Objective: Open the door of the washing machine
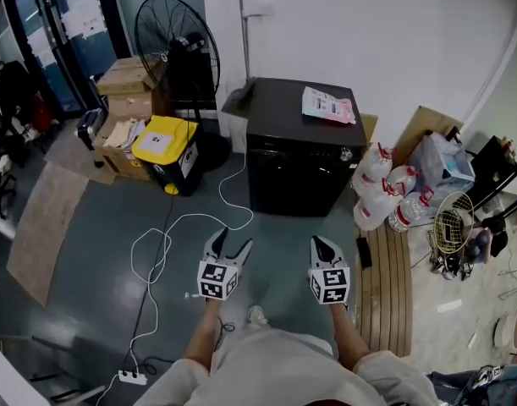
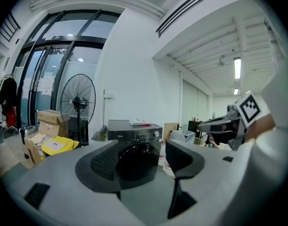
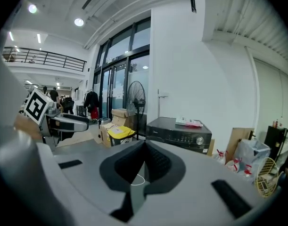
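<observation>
The black front-loading washing machine (image 1: pixel 300 155) stands upright against the white wall (image 1: pixel 368 32), its round door (image 2: pixel 136 162) shut.

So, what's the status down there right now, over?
Both empty: left gripper jaws apart, right gripper jaws shut. Door of washing machine closed, untouched, ahead of both. Loose white cable on floor between.

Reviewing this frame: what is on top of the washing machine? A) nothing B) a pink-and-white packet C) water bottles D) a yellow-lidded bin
B: a pink-and-white packet lies flat on top of the washing machine, toward the wall side.
</observation>
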`<control>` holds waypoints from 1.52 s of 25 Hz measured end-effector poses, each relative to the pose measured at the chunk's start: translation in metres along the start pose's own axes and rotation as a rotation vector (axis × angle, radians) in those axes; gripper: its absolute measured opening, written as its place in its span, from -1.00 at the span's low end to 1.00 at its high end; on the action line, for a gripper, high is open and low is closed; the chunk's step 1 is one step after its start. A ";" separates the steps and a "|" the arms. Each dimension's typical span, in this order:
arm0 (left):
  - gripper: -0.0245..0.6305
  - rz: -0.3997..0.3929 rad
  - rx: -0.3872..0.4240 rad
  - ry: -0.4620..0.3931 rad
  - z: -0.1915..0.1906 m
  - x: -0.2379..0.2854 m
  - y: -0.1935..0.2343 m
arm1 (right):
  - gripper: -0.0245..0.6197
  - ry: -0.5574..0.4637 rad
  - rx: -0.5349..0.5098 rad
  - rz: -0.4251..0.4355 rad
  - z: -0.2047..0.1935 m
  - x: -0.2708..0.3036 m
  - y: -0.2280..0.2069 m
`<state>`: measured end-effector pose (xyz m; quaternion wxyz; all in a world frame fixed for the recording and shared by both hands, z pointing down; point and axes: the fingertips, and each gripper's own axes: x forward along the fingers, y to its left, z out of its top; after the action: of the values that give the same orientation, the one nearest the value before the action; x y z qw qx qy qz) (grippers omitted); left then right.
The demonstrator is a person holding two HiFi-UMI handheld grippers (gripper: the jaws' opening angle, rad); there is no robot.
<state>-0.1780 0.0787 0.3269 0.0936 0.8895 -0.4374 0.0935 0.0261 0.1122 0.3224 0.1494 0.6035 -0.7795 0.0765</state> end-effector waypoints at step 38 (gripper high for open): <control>-0.03 -0.009 0.012 0.083 0.014 0.196 0.101 | -0.93 0.054 0.015 0.048 0.016 0.202 -0.069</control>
<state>-0.1399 -0.1340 0.3709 0.1067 0.8873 -0.4287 0.1327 0.0445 -0.0960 0.3683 0.1639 0.5835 -0.7889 0.1020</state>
